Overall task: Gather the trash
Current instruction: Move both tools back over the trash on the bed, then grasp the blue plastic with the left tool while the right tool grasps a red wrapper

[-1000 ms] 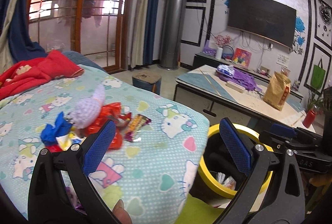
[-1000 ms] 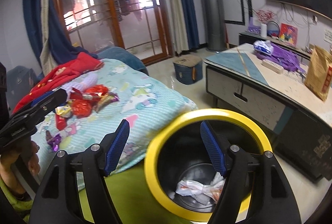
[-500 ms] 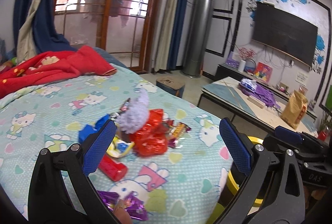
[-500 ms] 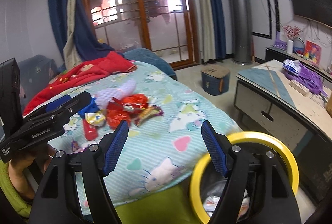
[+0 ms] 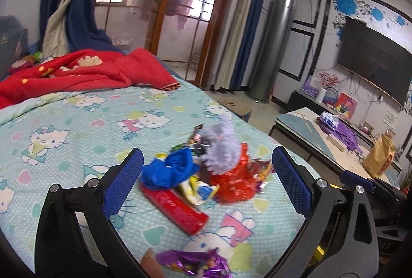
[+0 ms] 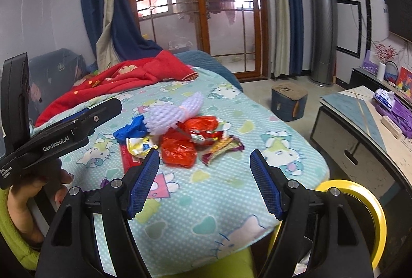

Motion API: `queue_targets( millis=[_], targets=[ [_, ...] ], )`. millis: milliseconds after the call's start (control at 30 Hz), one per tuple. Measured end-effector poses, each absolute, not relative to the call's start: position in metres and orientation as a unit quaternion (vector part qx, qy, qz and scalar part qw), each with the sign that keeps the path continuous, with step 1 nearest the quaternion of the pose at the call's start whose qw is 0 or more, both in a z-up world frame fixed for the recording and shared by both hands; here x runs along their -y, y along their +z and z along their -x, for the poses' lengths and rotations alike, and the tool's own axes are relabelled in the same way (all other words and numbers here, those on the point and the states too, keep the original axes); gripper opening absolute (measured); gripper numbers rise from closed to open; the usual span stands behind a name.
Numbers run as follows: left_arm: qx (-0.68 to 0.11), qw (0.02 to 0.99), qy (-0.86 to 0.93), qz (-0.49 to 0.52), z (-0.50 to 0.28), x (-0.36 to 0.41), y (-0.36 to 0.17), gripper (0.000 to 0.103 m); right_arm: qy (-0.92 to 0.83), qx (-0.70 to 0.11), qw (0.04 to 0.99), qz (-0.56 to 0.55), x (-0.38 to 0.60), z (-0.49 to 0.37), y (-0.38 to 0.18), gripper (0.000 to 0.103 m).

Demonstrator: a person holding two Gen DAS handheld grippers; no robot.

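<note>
Both grippers held wide open over a trash pile on the bed.

The left gripper (image 5: 207, 176) and right gripper (image 6: 204, 182) have jaws spread apart, holding nothing, touching nothing. The Hello Kitty bedsheet (image 6: 231, 175) carries the trash pile (image 6: 177, 136); a yellow-rimmed bin (image 6: 365, 203) sits just beside the sheet's edge. Within the pile, a red wrapper bar (image 5: 173, 205) lies flat, its long axis diagonal.

Crumpled red, blue, yellow and purple wrappers (image 5: 206, 180) lie heaped on the bedspread, near a yellow-rimmed bin (image 6: 360, 203).
</note>
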State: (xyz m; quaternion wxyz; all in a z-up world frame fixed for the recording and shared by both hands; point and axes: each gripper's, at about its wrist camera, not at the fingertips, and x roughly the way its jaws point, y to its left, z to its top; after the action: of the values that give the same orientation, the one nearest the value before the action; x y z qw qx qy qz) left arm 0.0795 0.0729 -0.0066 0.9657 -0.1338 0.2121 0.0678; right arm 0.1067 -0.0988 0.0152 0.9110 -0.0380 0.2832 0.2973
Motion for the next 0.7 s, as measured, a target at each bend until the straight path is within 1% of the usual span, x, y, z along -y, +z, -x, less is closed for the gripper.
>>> queue_targets(
  millis=[233,567,700],
  targets=[
    [-0.232,0.955,0.09,0.161,-0.086,-0.104,-0.017,0.092,0.316,-0.295,0.901,0.047,0.073,-0.122,0.01,0.07],
    [-0.265,0.939,0.085,0.202,-0.094,-0.127,-0.036,0.091,0.325,-0.313,0.889,0.079,0.036,-0.147,-0.008,0.07],
    [-0.273,0.934,0.075,0.219,-0.098,-0.134,-0.044,0.085,0.318,-0.313,0.889,0.103,0.024,-0.155,-0.015,0.07]
  ],
)
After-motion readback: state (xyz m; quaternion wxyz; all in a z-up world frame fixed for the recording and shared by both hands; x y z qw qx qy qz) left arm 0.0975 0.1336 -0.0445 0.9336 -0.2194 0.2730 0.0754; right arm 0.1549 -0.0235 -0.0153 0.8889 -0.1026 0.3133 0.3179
